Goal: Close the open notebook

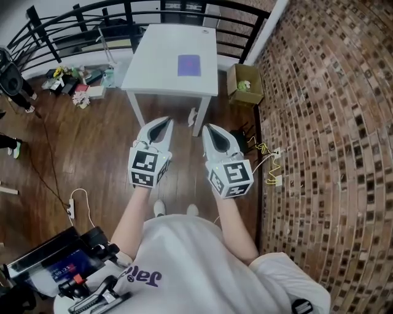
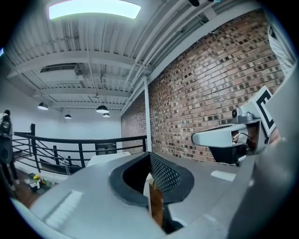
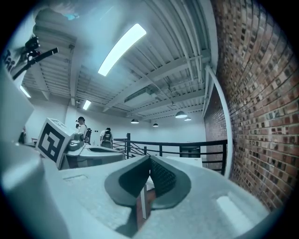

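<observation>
White and square, the wooden-legged table (image 1: 156,61) is standing at the far end of a dark plank floor (image 1: 92,147), backed by a black metal railing (image 1: 73,15). The small purple notebook (image 1: 189,65) is lying flat on its top, right of the middle. From this far off it is showing only as a plain purple square, so I cannot tell whether it is open or closed. Well short of the table, the person is holding both tools out side by side over the floor, bare forearms reaching forward from a white T-shirt (image 1: 196,270), both tools pointing roughly level toward the table. The grey left gripper (image 1: 163,121) is sitting with its jaws pressed together and nothing between them, and its marker cube (image 1: 147,167) is facing up at the camera. The grey right gripper (image 1: 210,129) is matching that pose, its jaws likewise meeting at the tips and gripping nothing. Neither tool is touching the table or the notebook. Right of the table an open brown cardboard box (image 1: 244,86) is resting against the curved red-brick wall (image 1: 331,135), and small clutter (image 1: 77,83) is lying on the floor to the table's left.
</observation>
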The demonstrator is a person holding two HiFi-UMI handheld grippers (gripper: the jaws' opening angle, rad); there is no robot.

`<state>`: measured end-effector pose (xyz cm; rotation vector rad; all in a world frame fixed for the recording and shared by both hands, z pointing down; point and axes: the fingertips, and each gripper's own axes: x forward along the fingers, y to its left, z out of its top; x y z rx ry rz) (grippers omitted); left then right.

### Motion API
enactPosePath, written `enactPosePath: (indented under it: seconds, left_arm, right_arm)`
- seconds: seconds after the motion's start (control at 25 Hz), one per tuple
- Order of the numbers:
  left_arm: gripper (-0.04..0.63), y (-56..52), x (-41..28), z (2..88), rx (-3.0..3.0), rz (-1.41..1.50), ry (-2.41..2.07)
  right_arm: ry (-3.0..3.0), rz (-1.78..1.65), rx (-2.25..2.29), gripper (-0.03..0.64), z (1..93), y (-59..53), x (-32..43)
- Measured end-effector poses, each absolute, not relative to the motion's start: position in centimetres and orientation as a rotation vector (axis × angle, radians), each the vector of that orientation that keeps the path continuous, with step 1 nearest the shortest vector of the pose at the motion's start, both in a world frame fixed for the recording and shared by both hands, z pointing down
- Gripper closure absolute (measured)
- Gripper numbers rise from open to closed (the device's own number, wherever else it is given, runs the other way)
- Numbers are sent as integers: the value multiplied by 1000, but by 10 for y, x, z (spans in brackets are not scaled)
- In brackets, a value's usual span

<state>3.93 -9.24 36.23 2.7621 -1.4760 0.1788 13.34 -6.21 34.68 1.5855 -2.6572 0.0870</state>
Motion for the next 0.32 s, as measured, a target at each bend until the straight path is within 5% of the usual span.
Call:
enactPosePath:
  seconds: [0.32]
  left_arm:
    - [578, -93, 34, 375, 2748, 200, -1431]
  right_arm:
    - [-2611, 104, 1615, 626, 355, -66, 133]
